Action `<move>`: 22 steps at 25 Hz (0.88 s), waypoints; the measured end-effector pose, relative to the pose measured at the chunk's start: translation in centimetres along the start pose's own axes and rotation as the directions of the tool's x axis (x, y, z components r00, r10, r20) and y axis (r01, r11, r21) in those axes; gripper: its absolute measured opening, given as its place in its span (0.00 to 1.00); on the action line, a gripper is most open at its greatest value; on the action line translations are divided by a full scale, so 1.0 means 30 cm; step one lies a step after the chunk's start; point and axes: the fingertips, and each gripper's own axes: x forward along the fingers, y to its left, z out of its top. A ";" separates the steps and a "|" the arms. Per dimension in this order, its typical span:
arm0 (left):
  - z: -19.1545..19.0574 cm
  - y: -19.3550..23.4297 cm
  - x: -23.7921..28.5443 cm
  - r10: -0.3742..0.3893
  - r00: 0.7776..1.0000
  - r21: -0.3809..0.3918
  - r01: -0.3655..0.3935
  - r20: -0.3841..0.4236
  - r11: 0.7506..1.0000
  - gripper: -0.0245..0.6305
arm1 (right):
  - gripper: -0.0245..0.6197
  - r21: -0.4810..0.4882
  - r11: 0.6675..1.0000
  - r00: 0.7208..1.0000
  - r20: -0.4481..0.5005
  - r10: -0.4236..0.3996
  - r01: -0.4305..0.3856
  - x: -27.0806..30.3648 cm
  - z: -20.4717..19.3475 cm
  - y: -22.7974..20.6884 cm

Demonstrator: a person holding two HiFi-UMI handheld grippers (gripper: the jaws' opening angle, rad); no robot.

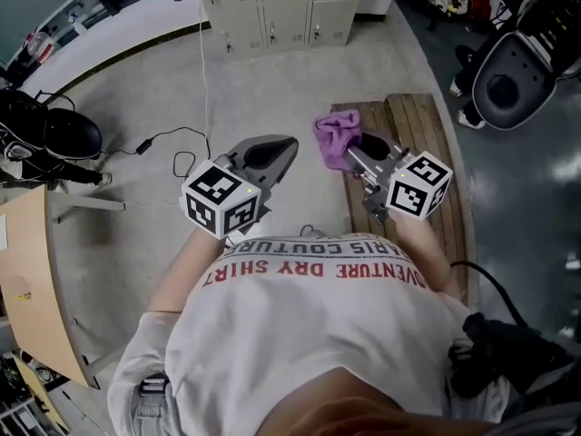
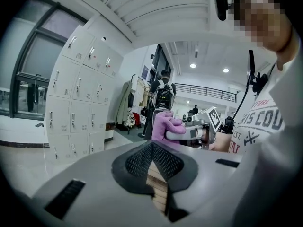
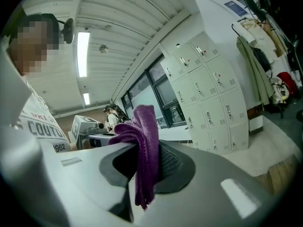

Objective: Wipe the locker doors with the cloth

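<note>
The purple cloth (image 1: 337, 134) hangs bunched from my right gripper (image 1: 352, 159), which is shut on it above a wooden slatted bench (image 1: 425, 127). In the right gripper view the cloth (image 3: 145, 126) drapes down between the pads of that gripper (image 3: 144, 151). My left gripper (image 1: 275, 151) is held out beside it over the concrete floor, jaws together and holding nothing. The left gripper view shows its pads (image 2: 137, 162) meeting at the tip, with the cloth (image 2: 164, 125) off to the right. The beige lockers (image 1: 272, 7) stand a few steps ahead, doors closed, also in the left gripper view (image 2: 75, 103) and the right gripper view (image 3: 213, 89).
A cable (image 1: 172, 139) trails across the floor on the left, near a black bag (image 1: 54, 134) and a wooden desk (image 1: 27, 289). A round black and white machine (image 1: 508, 84) stands at the right. A black bag (image 1: 508, 352) lies by my right side. People stand in the background.
</note>
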 end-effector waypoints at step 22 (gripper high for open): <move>-0.141 -0.060 -0.261 -0.016 0.999 0.021 0.015 0.030 1.000 0.04 | 0.13 -0.033 0.999 0.999 0.036 -0.041 0.042 0.014 -0.153 0.254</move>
